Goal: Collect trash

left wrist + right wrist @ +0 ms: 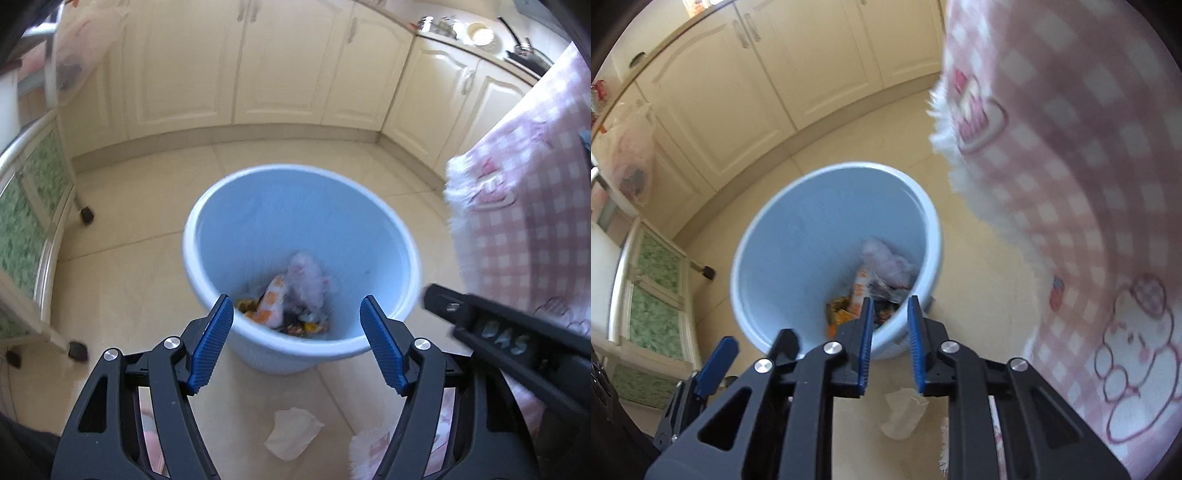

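Left wrist view first: at far left I see a white cabinet (29,206) with green patterned panels standing on the tiled floor (122,273), and cream kitchen cupboards (280,62) behind it. My left gripper (296,319) hangs above the near rim of the pale blue bin (369,229), its fingers spread wide with nothing between them. Down in the bin lies a heap of trash (291,295): a pinkish crumpled wad and orange-and-white wrappers, blurred. On the floor just in front of the bin, between the gripper's arms, a crumpled white tissue (291,434) lies untouched. To the right my right gripper (890,317) comes in beside the left one; its fingers stand only narrowly apart, a slim gap between the pads, holding nothing. At far right a pink checked fleecy garment (1071,155) fills the edge of both views.
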`<state>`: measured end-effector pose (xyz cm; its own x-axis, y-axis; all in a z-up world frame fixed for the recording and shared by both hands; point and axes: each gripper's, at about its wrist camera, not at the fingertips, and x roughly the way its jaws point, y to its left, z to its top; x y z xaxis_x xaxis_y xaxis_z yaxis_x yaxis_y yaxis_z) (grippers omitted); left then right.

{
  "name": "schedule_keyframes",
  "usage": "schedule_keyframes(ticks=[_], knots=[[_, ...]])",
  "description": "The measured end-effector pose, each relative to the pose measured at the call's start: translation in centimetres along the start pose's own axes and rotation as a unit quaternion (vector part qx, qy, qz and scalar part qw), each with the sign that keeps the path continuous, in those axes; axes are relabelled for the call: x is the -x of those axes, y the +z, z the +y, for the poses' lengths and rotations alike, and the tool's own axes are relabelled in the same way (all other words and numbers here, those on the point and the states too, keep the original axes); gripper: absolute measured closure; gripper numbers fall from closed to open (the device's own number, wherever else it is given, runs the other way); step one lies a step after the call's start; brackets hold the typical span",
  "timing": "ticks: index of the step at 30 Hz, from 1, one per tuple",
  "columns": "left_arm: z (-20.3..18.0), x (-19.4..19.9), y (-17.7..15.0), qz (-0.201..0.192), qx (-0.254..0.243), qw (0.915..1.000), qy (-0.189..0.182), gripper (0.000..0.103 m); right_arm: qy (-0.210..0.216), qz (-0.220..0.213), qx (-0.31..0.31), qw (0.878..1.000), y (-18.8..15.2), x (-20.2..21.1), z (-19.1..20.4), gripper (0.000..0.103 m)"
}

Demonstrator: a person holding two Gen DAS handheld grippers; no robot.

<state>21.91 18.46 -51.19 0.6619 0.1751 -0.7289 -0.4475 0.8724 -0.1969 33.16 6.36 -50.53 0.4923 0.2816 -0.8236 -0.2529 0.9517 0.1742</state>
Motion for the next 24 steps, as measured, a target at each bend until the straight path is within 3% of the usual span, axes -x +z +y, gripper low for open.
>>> schedule_keyframes(ticks=[13, 24], knots=[[2.2, -2.4, -6.1, 0.071, 0.006, 0.9966, 0.042, 0.037, -0.029, 0.124, -0.092, 0.988, -9.5, -6.6, -4.5, 0.076], [4.2, -8.6, -10.9, 0.116, -0.006, 0.9916, 0.059, 0.037, -0.019, 0.210, -0.161, 0.964, -16.4, -15.4, -6.8, 0.062]])
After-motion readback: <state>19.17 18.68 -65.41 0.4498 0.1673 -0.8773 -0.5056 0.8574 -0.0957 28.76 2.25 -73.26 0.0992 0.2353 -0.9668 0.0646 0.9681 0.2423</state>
